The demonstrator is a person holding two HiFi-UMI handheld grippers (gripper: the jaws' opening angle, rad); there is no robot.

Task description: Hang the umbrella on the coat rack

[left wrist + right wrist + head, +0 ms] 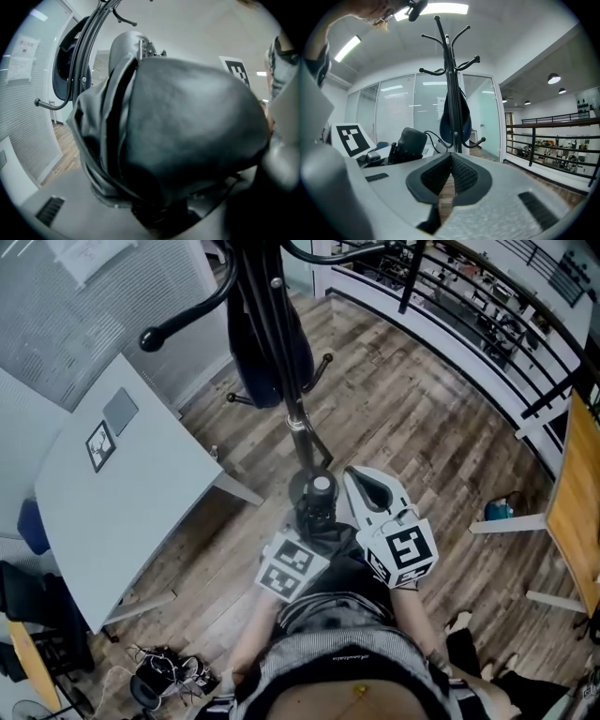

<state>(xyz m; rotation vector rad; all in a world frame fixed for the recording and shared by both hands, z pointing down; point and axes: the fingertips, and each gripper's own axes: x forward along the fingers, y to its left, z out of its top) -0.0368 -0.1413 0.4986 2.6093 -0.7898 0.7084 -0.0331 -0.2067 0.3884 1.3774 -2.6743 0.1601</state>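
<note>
A folded black umbrella (319, 507) is held in my left gripper (309, 531), just in front of the person's body. Its dark fabric (178, 131) fills the left gripper view and hides the jaws. The black coat rack (291, 381) stands just beyond the umbrella, with curved hooks at the top (451, 47) and a dark blue bag (267, 343) hanging from it. My right gripper (361, 479) is to the right of the umbrella and points at the rack. Its pads meet at the tip (451, 157) with nothing between them. The umbrella (410, 145) shows at its left.
A white table (122, 493) stands to the left of the rack. A black railing (487, 324) runs along the upper right. A wooden desk edge (574, 502) and a teal object (499, 510) are at the right. Cables (164, 676) lie on the wood floor at the lower left.
</note>
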